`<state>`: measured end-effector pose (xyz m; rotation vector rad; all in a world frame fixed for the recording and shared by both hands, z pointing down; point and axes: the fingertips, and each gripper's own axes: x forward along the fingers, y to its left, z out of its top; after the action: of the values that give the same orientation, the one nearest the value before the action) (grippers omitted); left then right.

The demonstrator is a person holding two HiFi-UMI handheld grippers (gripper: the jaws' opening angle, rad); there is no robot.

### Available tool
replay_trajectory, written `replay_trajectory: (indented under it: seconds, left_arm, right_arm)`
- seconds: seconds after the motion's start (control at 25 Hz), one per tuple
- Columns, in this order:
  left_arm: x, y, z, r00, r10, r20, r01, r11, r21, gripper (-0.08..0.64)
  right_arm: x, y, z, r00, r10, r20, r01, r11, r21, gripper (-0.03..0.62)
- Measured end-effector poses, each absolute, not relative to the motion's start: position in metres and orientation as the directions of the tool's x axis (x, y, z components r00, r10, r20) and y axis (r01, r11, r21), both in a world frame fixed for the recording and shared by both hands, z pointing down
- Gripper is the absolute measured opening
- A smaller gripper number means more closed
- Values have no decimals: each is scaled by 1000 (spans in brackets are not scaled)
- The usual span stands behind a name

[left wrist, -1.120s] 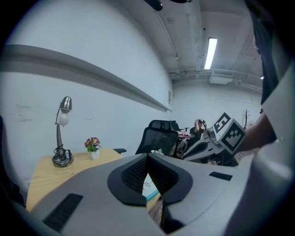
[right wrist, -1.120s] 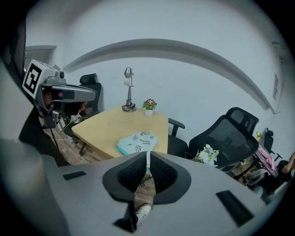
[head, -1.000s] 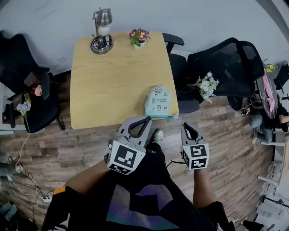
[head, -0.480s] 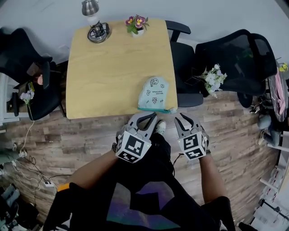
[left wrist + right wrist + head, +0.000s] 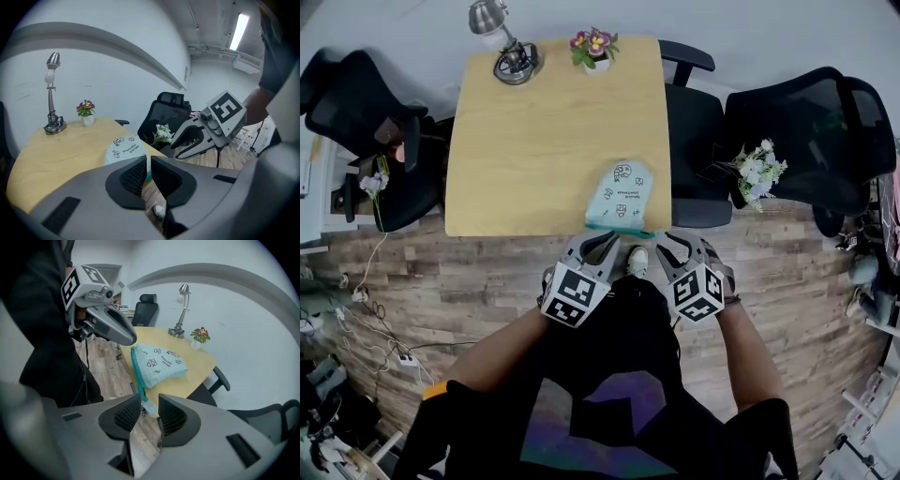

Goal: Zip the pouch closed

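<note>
Jaws of left gripper (image 5: 607, 241): closed together, empty. Jaws of right gripper (image 5: 677, 246): have just been opening, now wide apart, nothing between them. Pouch (image 5: 621, 195): pale blue, printed, flat at near right edge of tabletop (image 5: 534, 141), centre frame, just above both grippers.

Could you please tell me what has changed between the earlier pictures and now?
The left gripper and right gripper came down toward the pouch at the table's near edge. The right one's jaws have just been opening, nothing between them; the left's stay shut. Pouch, lamp and flowers stayed put.
</note>
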<state>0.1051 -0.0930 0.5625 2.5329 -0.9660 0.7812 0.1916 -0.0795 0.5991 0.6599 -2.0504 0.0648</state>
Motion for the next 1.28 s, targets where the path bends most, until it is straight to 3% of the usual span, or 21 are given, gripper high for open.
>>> replay_trajectory:
  seconds: [0.24, 0.96, 1.28]
  left_arm:
    - [105, -94, 565, 600, -516, 612, -707, -700, 103, 12]
    - [99, -84, 583, 585, -501, 638, -724, -678, 131, 12]
    - [99, -91, 572, 599, -511, 616, -715, -688, 125, 12]
  right_arm:
    - [191, -73, 618, -402, -348, 847, -360, 911, 203, 138]
    - [193, -83, 657, -315, -336, 888, -236, 934, 270, 135]
    - [189, -82, 642, -321, -302, 898, -261, 939, 223, 37]
